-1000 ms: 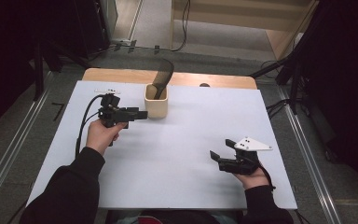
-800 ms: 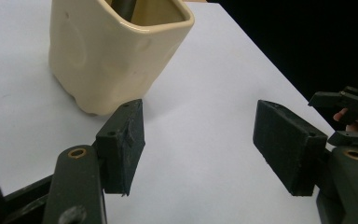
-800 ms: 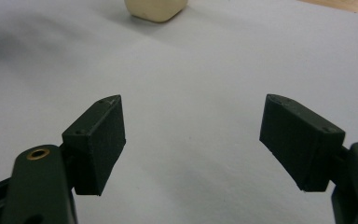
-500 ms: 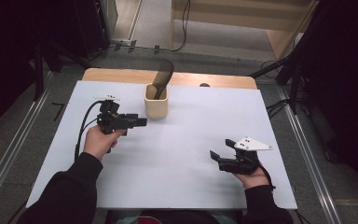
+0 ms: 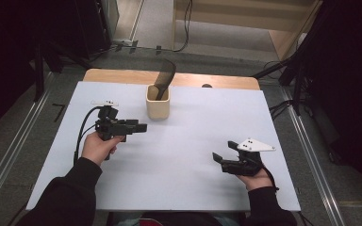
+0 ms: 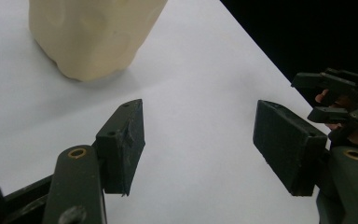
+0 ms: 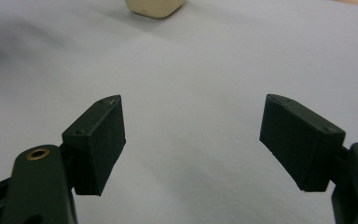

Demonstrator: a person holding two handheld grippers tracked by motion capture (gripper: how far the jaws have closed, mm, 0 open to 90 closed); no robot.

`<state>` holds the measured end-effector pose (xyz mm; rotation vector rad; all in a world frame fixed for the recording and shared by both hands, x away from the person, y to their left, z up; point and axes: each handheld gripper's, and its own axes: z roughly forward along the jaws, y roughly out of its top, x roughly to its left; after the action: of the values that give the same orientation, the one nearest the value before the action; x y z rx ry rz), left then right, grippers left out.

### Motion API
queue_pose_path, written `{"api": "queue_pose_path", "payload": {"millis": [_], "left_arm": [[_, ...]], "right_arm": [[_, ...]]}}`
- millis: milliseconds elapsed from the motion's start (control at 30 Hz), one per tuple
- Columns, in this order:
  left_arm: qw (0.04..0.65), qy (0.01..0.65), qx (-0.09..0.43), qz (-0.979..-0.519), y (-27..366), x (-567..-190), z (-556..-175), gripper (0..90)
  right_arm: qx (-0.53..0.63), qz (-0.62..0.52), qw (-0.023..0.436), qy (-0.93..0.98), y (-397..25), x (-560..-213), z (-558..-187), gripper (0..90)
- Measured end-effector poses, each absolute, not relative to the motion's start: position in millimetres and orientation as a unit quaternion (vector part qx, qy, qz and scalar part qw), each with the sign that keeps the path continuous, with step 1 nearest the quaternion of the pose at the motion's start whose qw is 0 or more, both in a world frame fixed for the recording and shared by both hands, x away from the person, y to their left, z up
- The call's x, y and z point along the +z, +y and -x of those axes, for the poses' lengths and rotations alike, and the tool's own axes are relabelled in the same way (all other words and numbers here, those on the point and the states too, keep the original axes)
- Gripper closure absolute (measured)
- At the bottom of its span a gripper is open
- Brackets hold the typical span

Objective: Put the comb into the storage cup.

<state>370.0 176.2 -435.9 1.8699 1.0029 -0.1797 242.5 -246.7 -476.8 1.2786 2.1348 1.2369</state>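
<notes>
At the left side of the table (image 5: 184,188), the left hand-held gripper (image 5: 140,127) hovers with its jaws spread wide and nothing between them, as the left gripper view confirms (image 6: 198,144). Over the past second it has drawn back from the cream cup (image 5: 158,101): earlier its jaw tips sat right at the cup's left wall, and now they stand just beside it, clear of contact and slightly nearer the person. Judgement: the release is finished, and the dark spatula (image 5: 164,76) placed in the cup has been left standing, so the work appears at or near its end.

Cup position: far centre of the white table surface, upright, ahead and to the right of the left hand-held gripper's tips; in the left gripper view it sits at upper left (image 6: 93,35). The spatula leans out of the cup toward the far edge.

Right hand-held gripper (image 5: 219,157): unchanged over the same second, resting near the front right of the table, jaws wide apart and empty (image 7: 191,135), well apart from the cup (image 7: 154,7).
</notes>
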Motion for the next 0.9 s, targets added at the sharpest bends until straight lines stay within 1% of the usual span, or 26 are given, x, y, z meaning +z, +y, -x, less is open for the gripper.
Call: {"api": "queue_pose_path", "payload": {"millis": [367,500,900], "left_arm": [[0.479,0.407,-0.061,-0.776,182.4,-439.4,-356.7,34.3],[0.476,0.404,-0.063,-0.778,184.4,-441.6,-351.2,31.9],[0.462,0.394,-0.062,-0.792,186.1,-446.5,-337.1,31.9]], "right_arm": [[0.43,-0.455,0.177,0.759,-247.2,-478.9,-243.6,20.4],[0.431,-0.455,0.177,0.759,-247.2,-478.4,-243.1,20.4],[0.431,-0.456,0.181,0.758,-250.2,-477.3,-241.6,20.4]]}}
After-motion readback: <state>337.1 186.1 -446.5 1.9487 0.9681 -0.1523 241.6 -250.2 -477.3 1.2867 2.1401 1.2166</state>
